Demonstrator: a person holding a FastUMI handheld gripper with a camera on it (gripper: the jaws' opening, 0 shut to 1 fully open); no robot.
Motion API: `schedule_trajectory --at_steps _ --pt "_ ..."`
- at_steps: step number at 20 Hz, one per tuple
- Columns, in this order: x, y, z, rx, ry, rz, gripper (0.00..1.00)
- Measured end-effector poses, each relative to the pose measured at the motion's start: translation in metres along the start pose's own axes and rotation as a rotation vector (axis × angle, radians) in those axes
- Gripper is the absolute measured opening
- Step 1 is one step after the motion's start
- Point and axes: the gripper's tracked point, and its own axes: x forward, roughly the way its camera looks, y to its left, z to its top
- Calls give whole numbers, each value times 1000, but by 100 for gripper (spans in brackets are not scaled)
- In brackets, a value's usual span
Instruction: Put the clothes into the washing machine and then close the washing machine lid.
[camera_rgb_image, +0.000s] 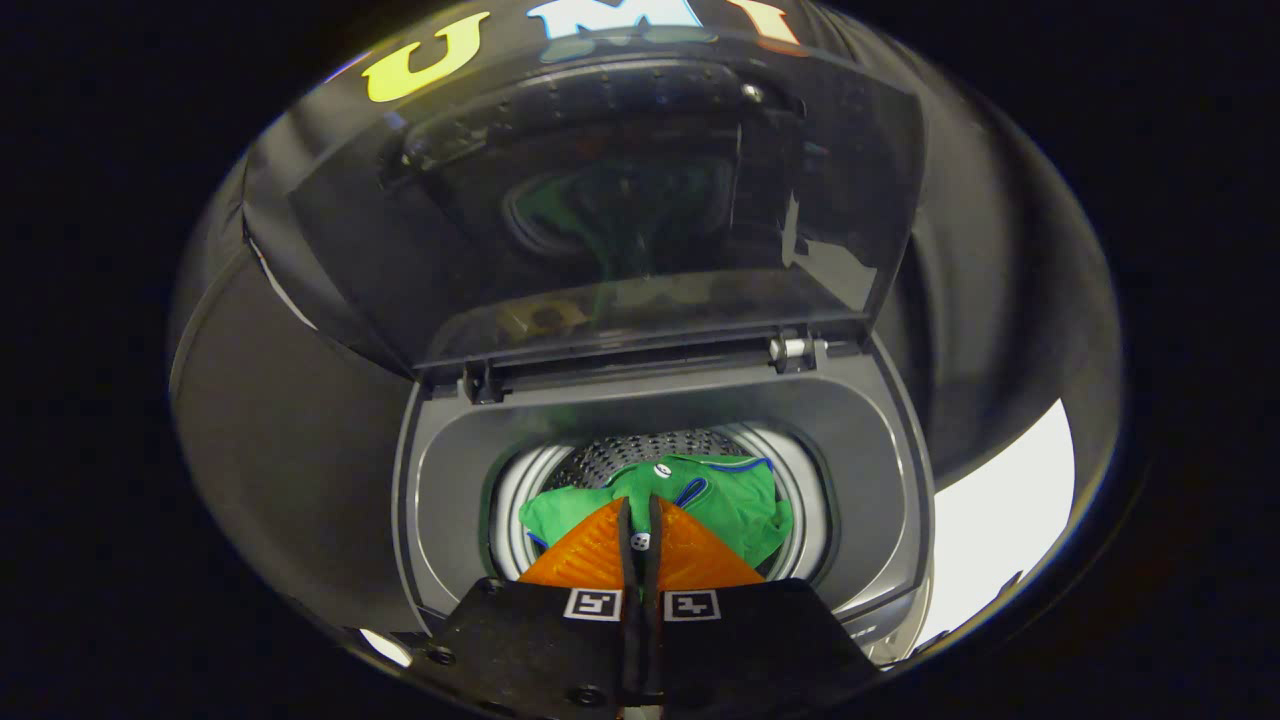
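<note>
Holding the green shirt (742, 505) pinched in my clenched fingers (640, 520) over the drum (520, 490), I should lower deeper before releasing so no cloth drapes the rim; lid (620, 190) stands open.

Black cloth (280, 450) forms the booth's wall, hanging behind and to both sides in broad, soft folds with a dull sheen. Low on the right, below the cloth's curved lower edge, lies a bright white surface (1000, 500), possibly the floor or a tabletop; glare washes out its detail. A smaller white sliver (385, 646) shows low on the left.
</note>
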Motion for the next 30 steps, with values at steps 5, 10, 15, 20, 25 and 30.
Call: schedule_trajectory --at_steps 5,10,15,20,25,30 --pt "28 0 -24 14 50 -13 2" --pt "47 0 -42 106 91 -33 2" --pt "63 -2 -62 128 154 -46 2" --pt "72 -1 -75 190 183 -51 2" --pt "75 7 -81 291 215 16 29" --pt "68 10 -67 360 175 46 98"
